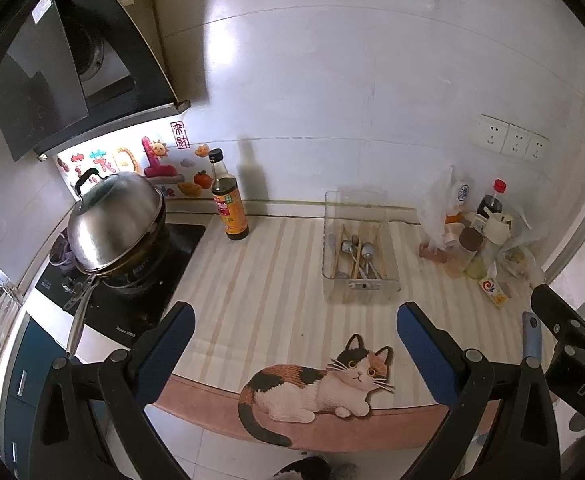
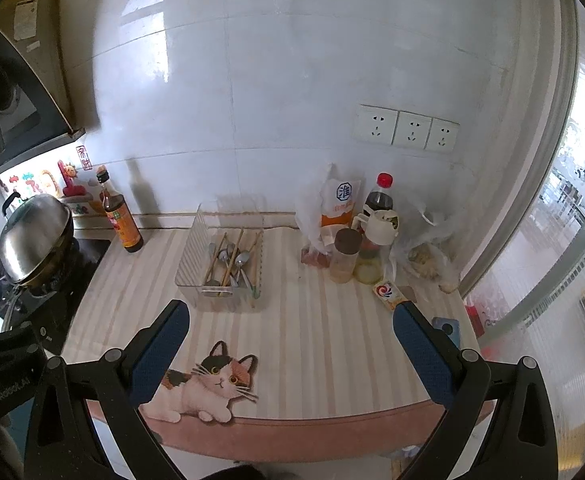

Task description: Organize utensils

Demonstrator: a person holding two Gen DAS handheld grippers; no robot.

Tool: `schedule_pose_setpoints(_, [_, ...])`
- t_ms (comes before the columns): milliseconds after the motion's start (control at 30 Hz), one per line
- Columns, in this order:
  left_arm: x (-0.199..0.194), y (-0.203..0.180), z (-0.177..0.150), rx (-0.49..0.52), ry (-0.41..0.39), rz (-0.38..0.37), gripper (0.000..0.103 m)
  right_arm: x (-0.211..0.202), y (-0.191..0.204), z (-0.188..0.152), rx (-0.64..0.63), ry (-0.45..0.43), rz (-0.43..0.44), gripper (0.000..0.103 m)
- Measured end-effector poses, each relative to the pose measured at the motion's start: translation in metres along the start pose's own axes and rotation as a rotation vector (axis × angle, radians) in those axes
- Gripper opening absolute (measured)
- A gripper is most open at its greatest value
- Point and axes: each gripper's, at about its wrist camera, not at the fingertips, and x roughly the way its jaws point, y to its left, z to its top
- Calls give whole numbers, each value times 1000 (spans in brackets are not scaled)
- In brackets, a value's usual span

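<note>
Left wrist view shows the left gripper [image 1: 294, 344] with its fingers spread wide and holding nothing, hanging over the near edge of the desk [image 1: 260, 280]. The right gripper [image 2: 292, 340] is the same in its own view: fingers wide apart, empty.

The utensils sit well ahead of both, in a clear tray [image 1: 358, 252] near the back of the desk, between the sauce bottle [image 1: 228, 204] on the left and a cluster of bottles and bags [image 2: 368, 236] on the right. Spoons [image 1: 356, 252] and chopsticks [image 2: 232, 252] lie crossed over one another in it, a jumbled heap, not sorted.

Risks, as I judge them:
- The pieces overlap, so fingers closing on one spoon could catch a chopstick too and drag it out or flick it onto the desk.
- Thin, smooth metal handles may slip or pivot in a grip taken off-centre.
- The tray looks light; pushing down or sideways inside it could slide or tip it.
- A reach from the right passes near the crowded bottles, and a careless sweep could knock one over.
- On the left, the lidded wok [image 1: 116, 228] has its long handle [image 1: 78, 312] sticking out towards the left gripper, easy to bump.
- With both grippers aimed at one narrow tray, they may collide.
</note>
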Motion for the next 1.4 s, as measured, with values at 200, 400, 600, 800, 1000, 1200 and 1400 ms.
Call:
schedule_pose_setpoints(200, [2,2,0,4,0,10,103,3,2,2,-11,6,6,103])
schedule_pose_setpoints(400, [3,3,-1,4,3,9,103,5,5,1,-22,11,9,103])
schedule_pose_setpoints(600, [3,3,-1,6,2,12,103,5,5,0,-19,12,6,103])
schedule_pose_setpoints(800, [2,3,-1,7,2,11,103,4,3,-1,-14,11,1,103])
schedule_pose_setpoints(1000, [2,3,-2,6,2,8,103,2,2,-2,-12,9,-3,103])
schedule_pose_setpoints(1200, [2,4,-1,8,0,5,103,2,2,-2,-11,8,-5,103])
schedule_pose_setpoints(1400, [1,5,-1,10,1,2,103,1,-1,-3,-14,10,-7,103])
